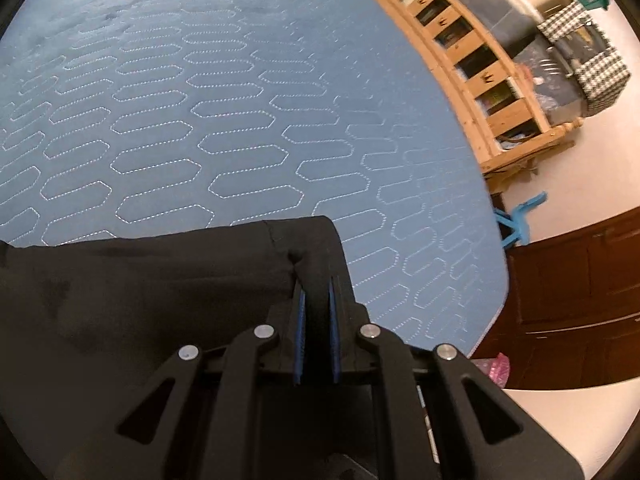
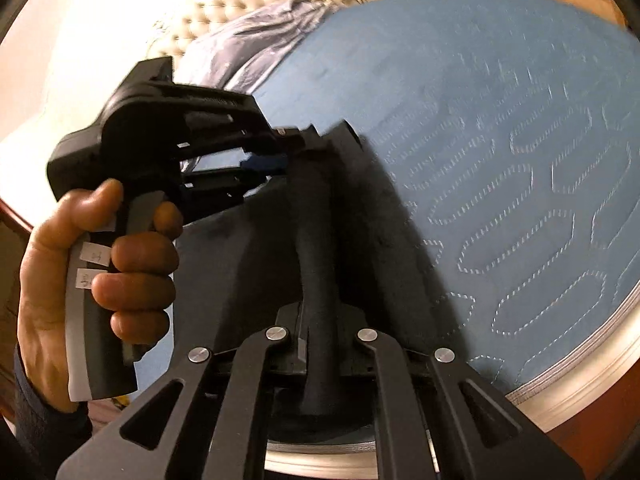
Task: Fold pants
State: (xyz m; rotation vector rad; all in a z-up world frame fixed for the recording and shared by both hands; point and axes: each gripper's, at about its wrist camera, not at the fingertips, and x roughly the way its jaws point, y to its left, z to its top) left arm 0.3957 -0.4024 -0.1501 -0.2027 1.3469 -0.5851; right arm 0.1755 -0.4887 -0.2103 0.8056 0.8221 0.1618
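Observation:
The black pants (image 1: 160, 280) lie partly on the blue quilted bed (image 1: 200, 100), lifted at one edge. My left gripper (image 1: 316, 300) is shut on a bunched band of the pants edge between its blue pads (image 1: 300, 320). In the right wrist view, my right gripper (image 2: 320, 332) is shut on a rolled strip of the same black pants (image 2: 320, 220), which stretches up to the left gripper (image 2: 276, 160), held by a hand (image 2: 100, 272). The two grippers hold the edge a short way apart, above the bed.
A wooden slatted rail and shelves (image 1: 480, 60) stand beyond the bed's far side. A dark wooden cabinet (image 1: 580, 300) is at the right. A crumpled blue-grey cover (image 2: 248, 48) and tufted headboard (image 2: 240, 4) are at the bed's head. The mattress edge (image 2: 580, 364) is near.

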